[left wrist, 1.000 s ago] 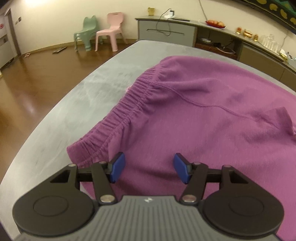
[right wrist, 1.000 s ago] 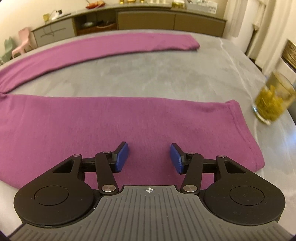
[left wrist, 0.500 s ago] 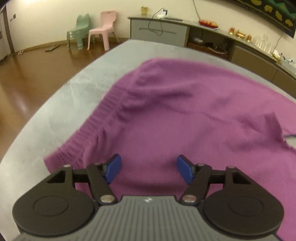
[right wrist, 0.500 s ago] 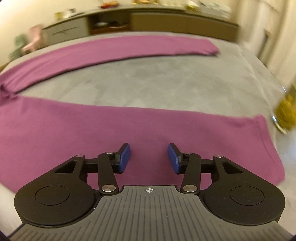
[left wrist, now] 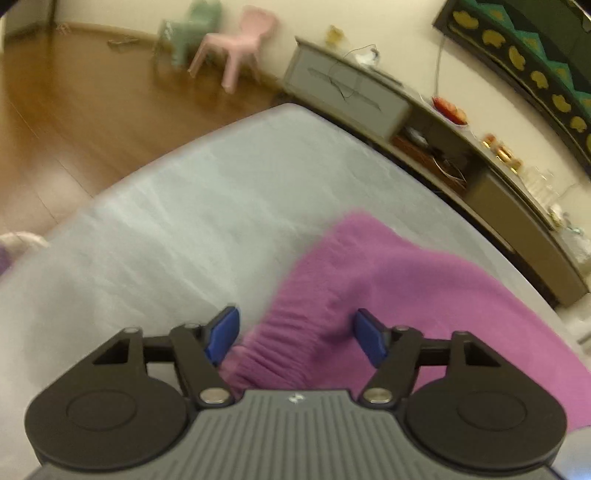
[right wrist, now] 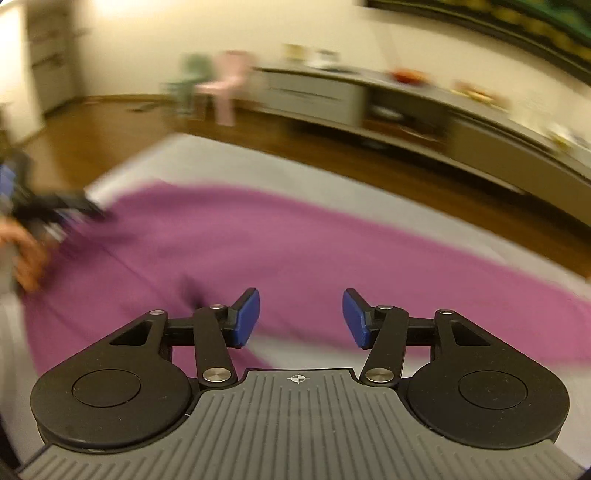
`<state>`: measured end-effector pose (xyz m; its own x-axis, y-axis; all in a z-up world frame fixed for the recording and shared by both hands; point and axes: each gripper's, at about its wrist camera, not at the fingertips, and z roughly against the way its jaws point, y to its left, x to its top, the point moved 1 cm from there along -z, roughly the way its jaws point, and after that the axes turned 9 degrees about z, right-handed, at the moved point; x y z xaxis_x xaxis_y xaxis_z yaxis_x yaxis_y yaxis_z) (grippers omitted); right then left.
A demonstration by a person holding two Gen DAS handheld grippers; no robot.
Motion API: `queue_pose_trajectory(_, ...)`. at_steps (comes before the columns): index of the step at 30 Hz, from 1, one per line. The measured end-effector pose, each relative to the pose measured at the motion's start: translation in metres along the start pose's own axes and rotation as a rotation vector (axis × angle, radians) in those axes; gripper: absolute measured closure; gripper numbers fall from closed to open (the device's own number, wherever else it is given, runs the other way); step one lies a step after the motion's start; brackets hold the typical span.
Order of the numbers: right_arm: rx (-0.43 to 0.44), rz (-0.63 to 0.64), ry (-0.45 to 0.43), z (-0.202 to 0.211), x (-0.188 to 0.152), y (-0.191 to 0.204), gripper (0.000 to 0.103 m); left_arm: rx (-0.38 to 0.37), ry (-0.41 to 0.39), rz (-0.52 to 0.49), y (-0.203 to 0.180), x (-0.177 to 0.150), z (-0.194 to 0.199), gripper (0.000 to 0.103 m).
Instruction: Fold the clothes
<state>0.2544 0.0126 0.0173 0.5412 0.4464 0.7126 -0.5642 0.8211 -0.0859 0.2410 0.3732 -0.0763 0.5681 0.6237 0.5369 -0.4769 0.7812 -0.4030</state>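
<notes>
In the left wrist view, the left gripper (left wrist: 297,338) is hovering with its blue pads (left wrist: 222,335) spread wide, and the gathered waistband (left wrist: 280,343) of the purple trousers (left wrist: 417,295) is lying between them, touching neither pad as far as the blur lets one tell. The cloth is spreading to the right and away over the grey table (left wrist: 184,236). Farther off, this view alone is giving a fairly sharp look at a pink chair (left wrist: 236,48) beside a green chair (left wrist: 192,33) on the wooden floor (left wrist: 74,110), and at a long low sideboard (left wrist: 461,155) running along the far wall.

In the right wrist view, heavily smeared, the right gripper (right wrist: 301,319) is also standing wide open, holding nothing, above the near edge of the trousers (right wrist: 295,243). Only here is the garment showing as a long purple band crossing the table (right wrist: 258,166) from left to right. At the far left a hand (right wrist: 26,254) is gripping the other gripper at the cloth's end.
</notes>
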Motion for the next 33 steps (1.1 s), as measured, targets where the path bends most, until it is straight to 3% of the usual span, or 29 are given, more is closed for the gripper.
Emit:
queue_pose_trajectory(1,0.056,0.015,-0.007,-0.019,0.027,0.014,0.044,-0.003,0.002,-0.012,-0.002,-0.002,-0.001,0.067)
queue_pose_trajectory(4,0.179,0.062,-0.014,-0.08,0.102,0.059,0.033,-0.044,0.0,-0.021,-0.001,-0.008,-0.003,0.085)
queue_pose_trajectory(6,0.241,0.089,0.029,-0.131,0.14,0.084,0.026,-0.003,-0.072,-0.103,-0.006,-0.018,0.001,0.086)
queue_pose_trajectory(9,0.29,0.114,0.133,-0.199,0.175,0.117,0.026,0.067,-0.157,-0.284,-0.019,-0.039,0.004,0.087)
queue_pose_trajectory(15,0.286,0.258,0.348,-0.268,0.187,0.161,0.028,0.195,-0.295,-0.653,-0.051,-0.083,0.005,0.088)
queue_pose_trajectory(16,0.286,0.28,0.377,-0.271,0.186,0.166,0.031,0.216,-0.317,-0.715,-0.057,-0.09,0.005,0.088)
queue_pose_trajectory(17,0.286,0.289,0.396,-0.272,0.184,0.168,0.053,0.238,-0.34,-0.776,-0.062,-0.097,0.005,0.088)
queue_pose_trajectory(18,0.285,0.299,0.416,-0.274,0.183,0.169,0.086,0.259,-0.363,-0.838,-0.068,-0.105,0.005,0.088)
queue_pose_trajectory(20,0.265,0.314,0.408,-0.269,0.18,0.167,0.097,0.302,-0.408,-0.961,-0.079,-0.119,0.005,0.087)
queue_pose_trajectory(23,0.265,0.292,0.298,-0.243,0.182,0.156,0.1,0.321,-0.439,-0.967,-0.079,-0.121,0.013,0.075)
queue_pose_trajectory(25,0.28,0.244,0.197,-0.217,0.183,0.145,0.101,0.311,-0.452,-0.933,-0.078,-0.117,0.021,0.031)
queue_pose_trajectory(28,0.373,0.107,0.009,-0.182,0.175,0.117,0.101,0.287,-0.433,-0.841,-0.077,-0.107,0.029,0.028)
queue_pose_trajectory(30,0.399,-0.013,-0.087,-0.184,0.164,0.1,0.099,0.287,-0.384,-0.76,-0.071,-0.094,0.023,0.028)
queue_pose_trajectory(31,0.395,-0.067,-0.115,-0.187,0.159,0.092,0.093,0.293,-0.354,-0.719,-0.067,-0.088,0.018,0.028)
queue_pose_trajectory(32,0.331,-0.096,-0.077,-0.2,0.153,0.086,0.069,0.298,-0.324,-0.679,-0.062,-0.082,0.013,0.028)
queue_pose_trajectory(33,0.24,-0.101,-0.017,-0.211,0.148,0.082,0.057,0.283,-0.303,-0.637,-0.058,-0.078,0.012,0.029)
